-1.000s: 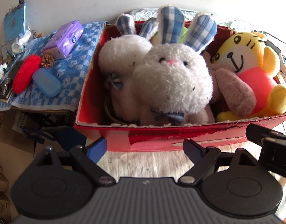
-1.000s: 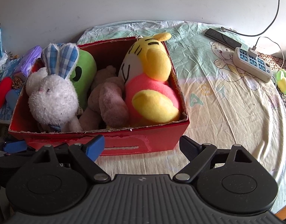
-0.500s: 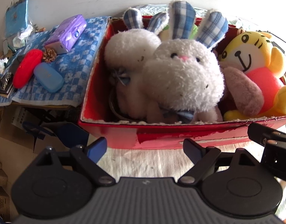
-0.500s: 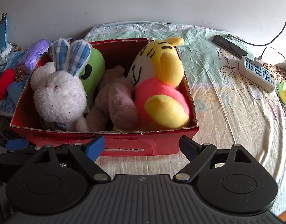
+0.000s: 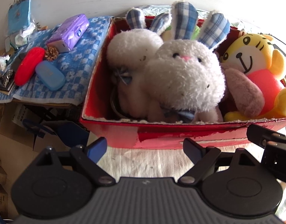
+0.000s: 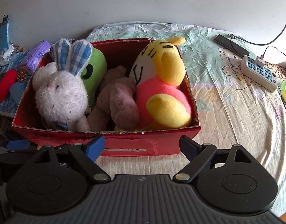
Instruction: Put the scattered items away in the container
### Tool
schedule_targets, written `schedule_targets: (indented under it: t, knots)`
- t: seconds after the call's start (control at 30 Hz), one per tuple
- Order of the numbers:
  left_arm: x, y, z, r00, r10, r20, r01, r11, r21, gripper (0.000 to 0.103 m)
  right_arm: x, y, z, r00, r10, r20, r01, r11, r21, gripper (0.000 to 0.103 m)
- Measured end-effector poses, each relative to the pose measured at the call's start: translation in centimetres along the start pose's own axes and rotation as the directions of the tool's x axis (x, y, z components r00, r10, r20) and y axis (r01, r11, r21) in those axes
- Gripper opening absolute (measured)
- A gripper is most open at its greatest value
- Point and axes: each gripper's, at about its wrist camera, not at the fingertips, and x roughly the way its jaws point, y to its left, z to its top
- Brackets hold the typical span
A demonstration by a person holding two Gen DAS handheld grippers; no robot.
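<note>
A red cardboard box (image 6: 128, 147) (image 5: 161, 136) stands on the bed and holds several plush toys: a white rabbit with blue plaid ears (image 6: 60, 93) (image 5: 184, 74), a green toy (image 6: 96, 69), a mauve toy (image 6: 122, 104) (image 5: 244, 93) and a yellow tiger in pink (image 6: 161, 91) (image 5: 255, 63). My left gripper (image 5: 144, 149) is open and empty, just in front of the box's near left wall. My right gripper (image 6: 142, 145) is open and empty, in front of the box's near wall.
Left of the box, a blue checked towel (image 5: 77, 63) carries a purple tissue pack (image 5: 70, 33), a red case (image 5: 29, 65), a blue case (image 5: 49, 75) and a pine cone (image 5: 51, 52). On the bedsheet (image 6: 236, 112) to the right lie a power strip (image 6: 258, 72) and a phone (image 6: 230, 44).
Both grippers have shifted so the box sits lower and more to the right in both views. Both stay open and empty. The toys have not moved.
</note>
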Motion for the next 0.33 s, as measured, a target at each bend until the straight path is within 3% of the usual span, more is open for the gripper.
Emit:
schedule_targets:
  t: [0.33]
  knots:
    - [0.01, 0.25, -0.32, 1.0, -0.001, 0.009, 0.001, 1.0, -0.008, 0.088, 0.11, -0.19, -0.09, 1.0, 0.01, -0.001, -0.01, 1.0, 0.007, 0.089]
